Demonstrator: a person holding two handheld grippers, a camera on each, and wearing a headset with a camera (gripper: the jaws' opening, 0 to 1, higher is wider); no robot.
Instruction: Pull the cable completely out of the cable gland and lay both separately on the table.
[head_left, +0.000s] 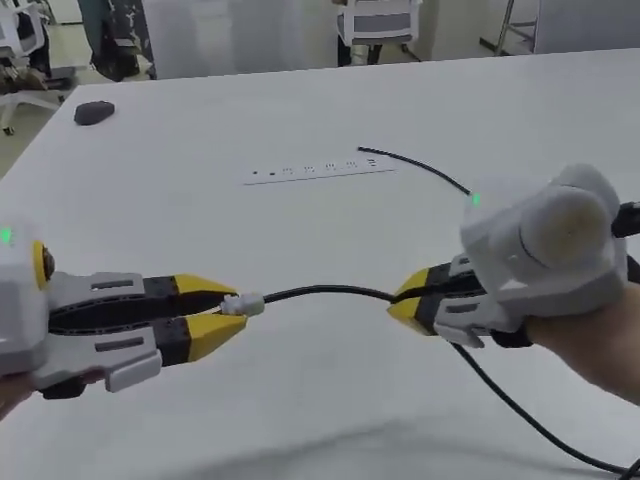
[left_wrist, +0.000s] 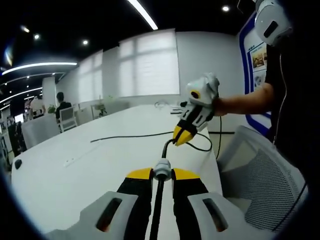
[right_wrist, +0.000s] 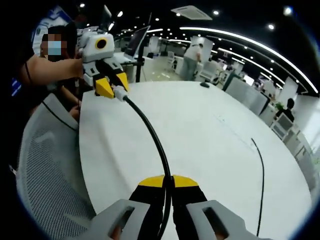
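A black cable runs between my two grippers above the white table. My left gripper is shut on the small white cable gland, which sits at its yellow tips; in the left gripper view the cable gland shows between the tips of the left gripper with the cable leaving it. My right gripper is shut on the cable a short way along; its own view shows the cable pinched between the tips of the right gripper and leading up to the gland.
A white power strip lies across the middle of the table, with a second black lead beside it. A dark mouse rests at the far left. Office chairs stand behind the table. The cable's free end trails off the near right.
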